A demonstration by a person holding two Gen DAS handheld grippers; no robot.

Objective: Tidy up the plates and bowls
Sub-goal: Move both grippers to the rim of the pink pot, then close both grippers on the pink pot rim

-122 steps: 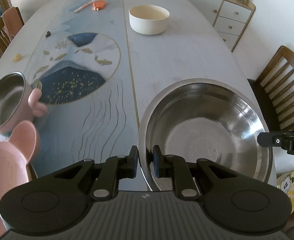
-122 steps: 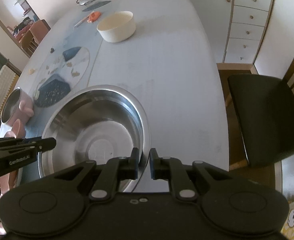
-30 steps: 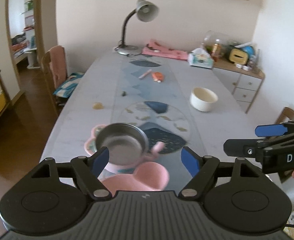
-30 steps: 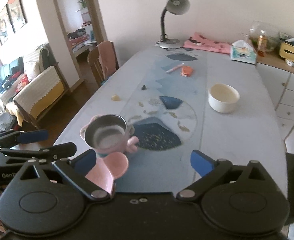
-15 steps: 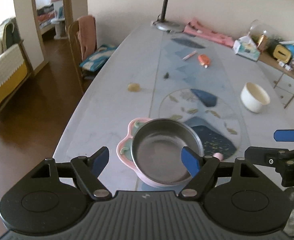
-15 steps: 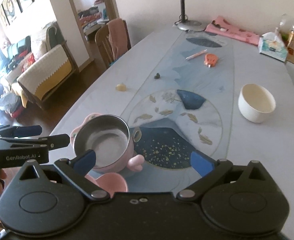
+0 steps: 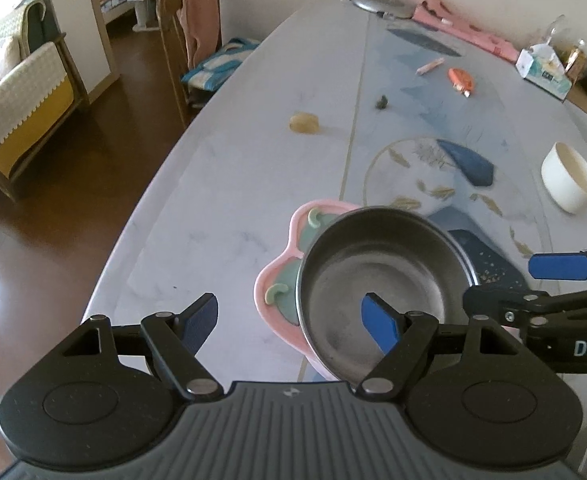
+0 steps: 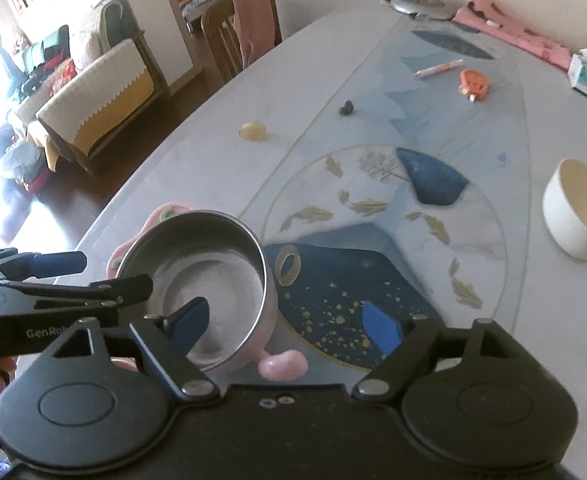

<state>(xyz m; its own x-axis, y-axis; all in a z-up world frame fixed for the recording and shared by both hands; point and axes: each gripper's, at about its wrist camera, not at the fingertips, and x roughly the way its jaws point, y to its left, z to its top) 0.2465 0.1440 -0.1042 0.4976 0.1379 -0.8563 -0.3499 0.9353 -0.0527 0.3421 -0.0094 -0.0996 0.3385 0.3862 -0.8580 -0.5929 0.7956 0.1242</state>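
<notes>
Nearest, the left tool [image 7: 289, 314] has its blue-padded fingers spread wide, one over bare surface, the other over the bowl's steel inside, gripping nothing. The right tool [image 8: 285, 316] is likewise spread and empty; its left finger overlaps the bowl's rim and its right hangs over the printed mat. Both seem poised to take hold of the bowl from either side.

Between them sits the steel-lined pink bowl with a stubby pink handle [image 7: 381, 280], upright on the pale grey surface [image 7: 229, 184]. It rests on, or against, a pink lobed plate with green details [image 7: 285, 264]; which one I cannot tell. That looks like a stack being built near the edge.

Farther right, the round cream bowl [image 8: 577, 208] stands alone, well apart, probably still to be gathered. Beyond lie a small orange object [image 8: 473, 82] and a lamp base [image 7: 377, 0].
</notes>
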